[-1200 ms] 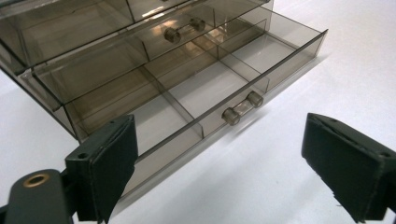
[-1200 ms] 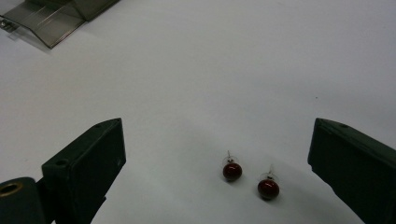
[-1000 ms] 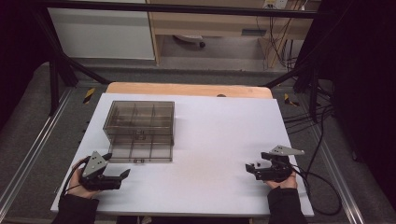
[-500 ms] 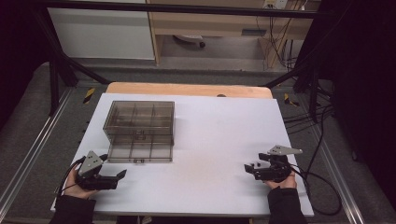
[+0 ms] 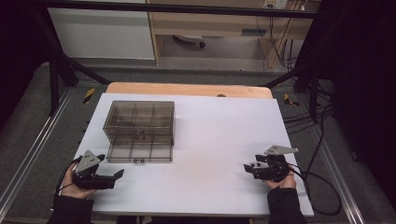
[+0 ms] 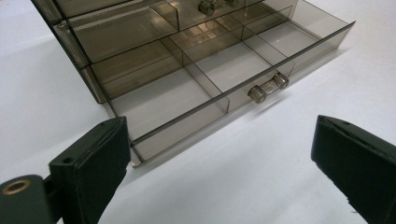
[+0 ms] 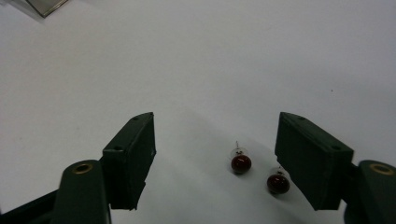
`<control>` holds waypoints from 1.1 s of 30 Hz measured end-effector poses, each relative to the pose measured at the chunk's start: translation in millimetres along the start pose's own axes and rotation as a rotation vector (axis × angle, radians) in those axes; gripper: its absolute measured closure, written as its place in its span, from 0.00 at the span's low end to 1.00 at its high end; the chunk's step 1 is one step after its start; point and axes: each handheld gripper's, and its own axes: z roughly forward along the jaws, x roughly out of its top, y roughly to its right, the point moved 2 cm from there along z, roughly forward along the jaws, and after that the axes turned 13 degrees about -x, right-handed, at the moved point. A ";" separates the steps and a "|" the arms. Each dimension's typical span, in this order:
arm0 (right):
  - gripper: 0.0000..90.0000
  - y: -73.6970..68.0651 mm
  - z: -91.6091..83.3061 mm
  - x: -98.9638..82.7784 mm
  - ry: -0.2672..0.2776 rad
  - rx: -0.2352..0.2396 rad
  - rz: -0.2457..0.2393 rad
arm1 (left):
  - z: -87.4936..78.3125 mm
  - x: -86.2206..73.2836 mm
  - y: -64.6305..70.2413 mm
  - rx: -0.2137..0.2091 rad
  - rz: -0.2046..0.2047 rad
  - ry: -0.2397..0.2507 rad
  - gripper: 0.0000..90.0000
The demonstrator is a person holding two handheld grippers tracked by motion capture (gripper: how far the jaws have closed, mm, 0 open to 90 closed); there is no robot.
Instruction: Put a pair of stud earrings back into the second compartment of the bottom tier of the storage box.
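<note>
The right gripper [image 7: 215, 154] has its jaws part-spread, and they have just been closing. Two dark red earrings [image 7: 241, 163] lie on the table [image 7: 243, 60] between them, both toward the jaw at the right of the right gripper view. The nearer one [image 7: 278, 182] sits just beside that jaw; whether it touches is hard to tell. Neither is pinched yet. I judge this to be the start of a pickup, and since the pair sits off-centre, the closing jaws may push one stud aside rather than trap it.

The left gripper [image 6: 219, 154] has its jaws spread wide on nothing, having drawn back a little toward the person. Just beyond its jaws stands the organiser's pulled-out lower drawer [image 6: 224, 70], its compartments bare, ready to receive the earrings. The upper drawer [image 6: 126, 23] lies farther back.
</note>
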 end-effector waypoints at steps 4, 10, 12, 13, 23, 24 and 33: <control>0.43 0.6 0.7 -0.2 -0.011 -0.018 -0.003 | 0.5 0.1 0.0 -0.002 0.001 -0.006 0.05; 0.54 1.9 3.8 0.3 -0.018 -0.032 -0.019 | 0.5 0.1 -1.0 -0.003 -0.005 -0.007 0.05; 0.57 1.8 4.5 0.2 -0.029 -0.042 -0.017 | 0.0 0.1 -1.2 -0.005 -0.009 -0.003 0.05; 0.60 2.4 5.2 0.0 -0.034 -0.051 -0.026 | -0.1 0.2 -1.2 -0.006 -0.010 -0.002 0.05; 0.73 2.3 7.7 -1.2 -0.071 -0.073 -0.046 | 0.9 1.1 -0.1 -0.008 -0.010 -0.003 0.05; 0.74 2.4 7.9 -1.2 -0.074 -0.076 -0.049 | 1.0 1.1 0.1 -0.008 -0.010 -0.003 0.05; 0.82 2.5 9.3 -1.9 -0.086 -0.092 -0.057 | 1.7 1.1 0.6 -0.012 -0.009 -0.006 0.06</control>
